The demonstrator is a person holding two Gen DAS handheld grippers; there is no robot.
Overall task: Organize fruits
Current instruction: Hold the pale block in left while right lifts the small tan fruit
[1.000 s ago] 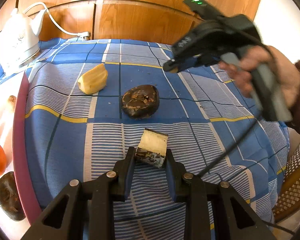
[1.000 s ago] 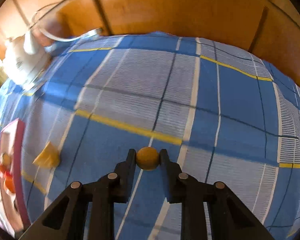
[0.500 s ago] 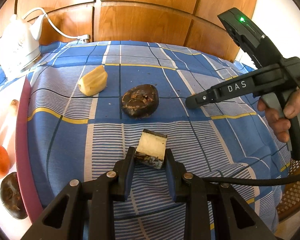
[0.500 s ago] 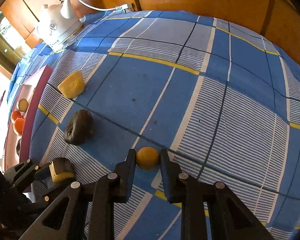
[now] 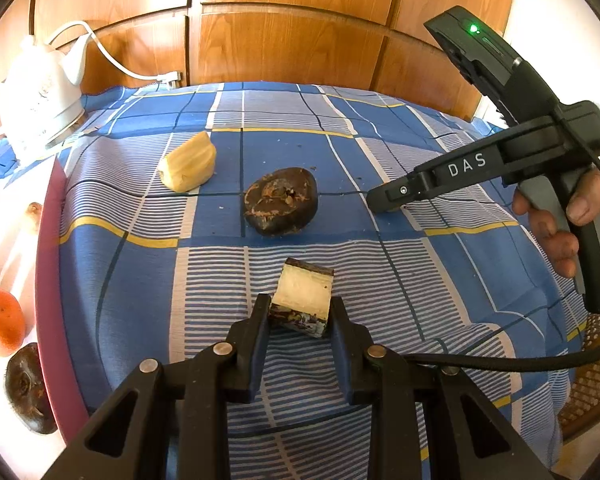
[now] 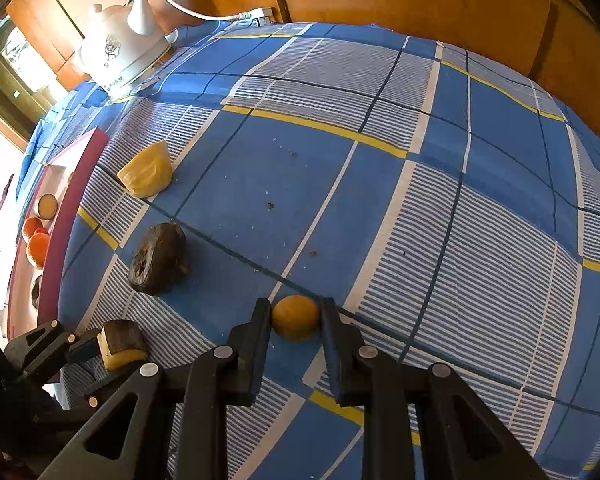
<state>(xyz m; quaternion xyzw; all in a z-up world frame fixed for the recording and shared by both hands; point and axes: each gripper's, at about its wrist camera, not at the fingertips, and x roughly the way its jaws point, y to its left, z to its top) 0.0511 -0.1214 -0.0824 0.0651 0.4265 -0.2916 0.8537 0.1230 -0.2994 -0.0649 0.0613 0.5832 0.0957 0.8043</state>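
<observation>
My left gripper (image 5: 300, 308) is shut on a cut fruit piece (image 5: 302, 296) with cream flesh and dark rind, held just above the blue checked cloth (image 5: 380, 280). In the right wrist view that piece (image 6: 122, 344) shows at lower left. My right gripper (image 6: 295, 312) is shut on a small round yellow fruit (image 6: 295, 318), low over the cloth; whether it touches the cloth I cannot tell. In the left wrist view the right gripper (image 5: 384, 200) points down-left, a hand on its handle. A dark round fruit (image 5: 280, 200) and a pale yellow wedge (image 5: 188, 162) lie on the cloth.
A tray with a maroon rim (image 5: 48, 280) sits at the left, holding an orange (image 5: 0, 320) and a dark fruit (image 5: 28, 388). A white kettle (image 5: 40, 100) with its cord stands at the back left. Wooden cabinet doors (image 5: 300, 40) close off the far side.
The right gripper has swung from the upper middle to the right side of the left wrist view, carrying the yellow fruit nearer the cloth. The left gripper and its piece have stayed still.
</observation>
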